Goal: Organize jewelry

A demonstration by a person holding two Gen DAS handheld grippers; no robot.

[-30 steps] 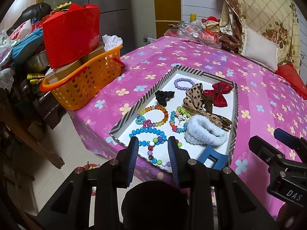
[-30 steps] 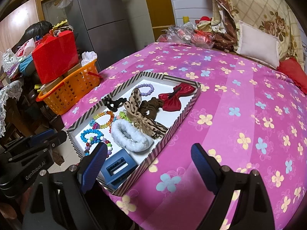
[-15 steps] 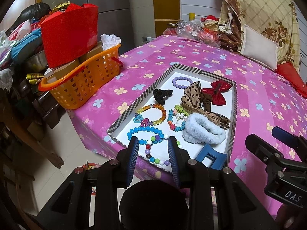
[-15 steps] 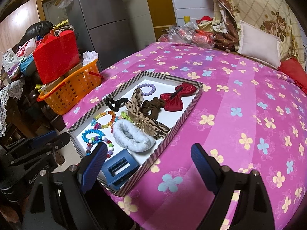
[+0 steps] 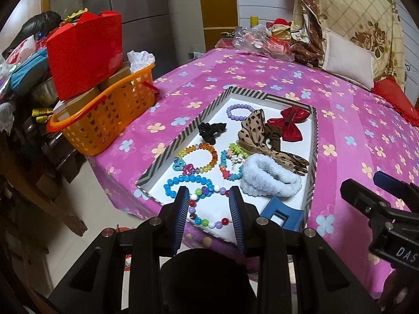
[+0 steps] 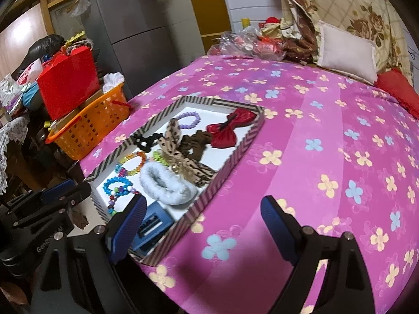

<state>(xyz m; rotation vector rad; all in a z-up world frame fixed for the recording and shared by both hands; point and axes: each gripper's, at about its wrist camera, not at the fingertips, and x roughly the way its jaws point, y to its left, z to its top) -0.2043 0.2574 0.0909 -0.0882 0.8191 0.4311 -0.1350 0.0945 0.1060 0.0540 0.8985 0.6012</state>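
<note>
A shallow striped-rim tray (image 5: 313, 141) (image 6: 243, 146) lies on the pink flowered bedspread. It holds beaded bracelets, a purple one (image 5: 239, 112), a rainbow one (image 5: 201, 157), a blue one (image 5: 187, 183), plus a black scrunchie (image 5: 211, 130), a leopard bow (image 5: 255, 130), a red bow (image 5: 288, 123), a white fluffy band (image 5: 269, 180) (image 6: 167, 183) and a blue claw clip (image 5: 281, 213) (image 6: 150, 225). My left gripper (image 5: 209, 201) hovers open above the tray's near end, nothing between its fingers. My right gripper (image 6: 204, 209) stands wide open over the tray's near right corner, empty.
An orange basket (image 5: 104, 120) (image 6: 91, 128) with boxes and a red bag (image 5: 83, 52) sits at the bed's left edge. Pillows (image 5: 348, 62), a red cushion (image 6: 398, 89) and plastic bags lie at the far end. The bedspread (image 6: 327, 157) spreads right of the tray.
</note>
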